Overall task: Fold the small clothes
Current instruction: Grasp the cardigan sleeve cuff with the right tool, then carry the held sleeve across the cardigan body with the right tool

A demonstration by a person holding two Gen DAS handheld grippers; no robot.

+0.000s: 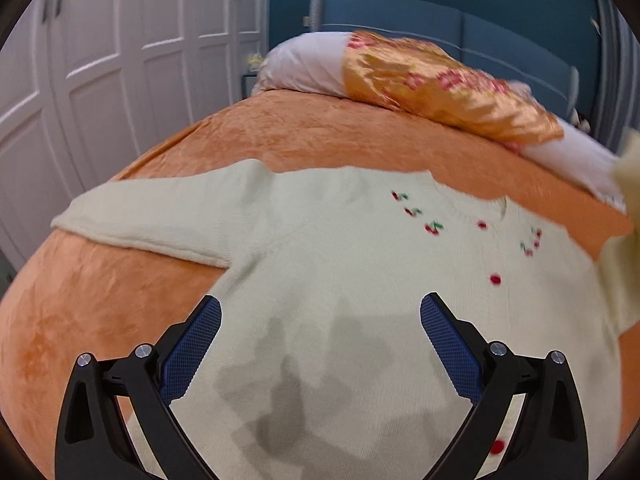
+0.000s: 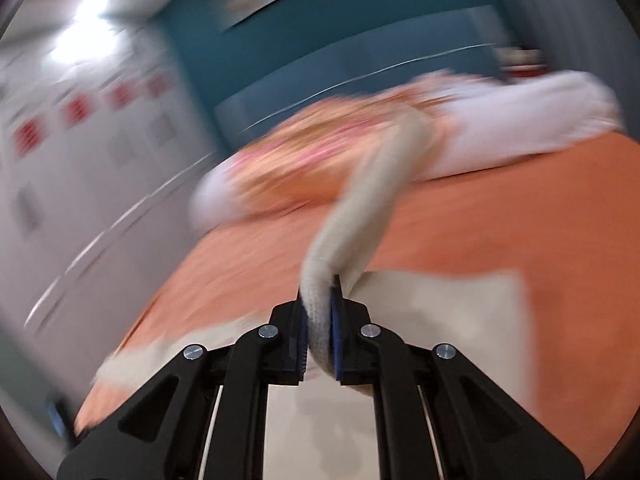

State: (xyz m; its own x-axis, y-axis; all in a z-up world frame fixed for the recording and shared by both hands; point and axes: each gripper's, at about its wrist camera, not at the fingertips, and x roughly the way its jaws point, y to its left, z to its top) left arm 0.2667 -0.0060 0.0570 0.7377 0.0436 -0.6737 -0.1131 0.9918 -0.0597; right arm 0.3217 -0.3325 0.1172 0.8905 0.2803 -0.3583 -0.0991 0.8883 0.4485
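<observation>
1. We see the cream knitted sweater with small red cherry embroidery (image 1: 340, 248) lying flat, front up, on the orange plush bedspread (image 1: 80, 312), one sleeve stretched out to the side.
2. Our left gripper (image 1: 320, 320) hovers above the sweater's lower body with its blue-padded fingers (image 1: 192, 352) spread wide, released and holding nothing.
3. Over to the right wrist view, heavily blurred: our right gripper (image 2: 318, 320) is clenched on the sweater's other sleeve (image 2: 360, 216), which rises from between the pads and arcs upward.
4. In the left view, that raised cream fabric shows at the far edge.
5. Beyond the sweater, a shiny orange pillow with pink lettering (image 1: 440, 84) lies across white pillows (image 1: 304, 68) against a teal headboard (image 1: 460, 28).
</observation>
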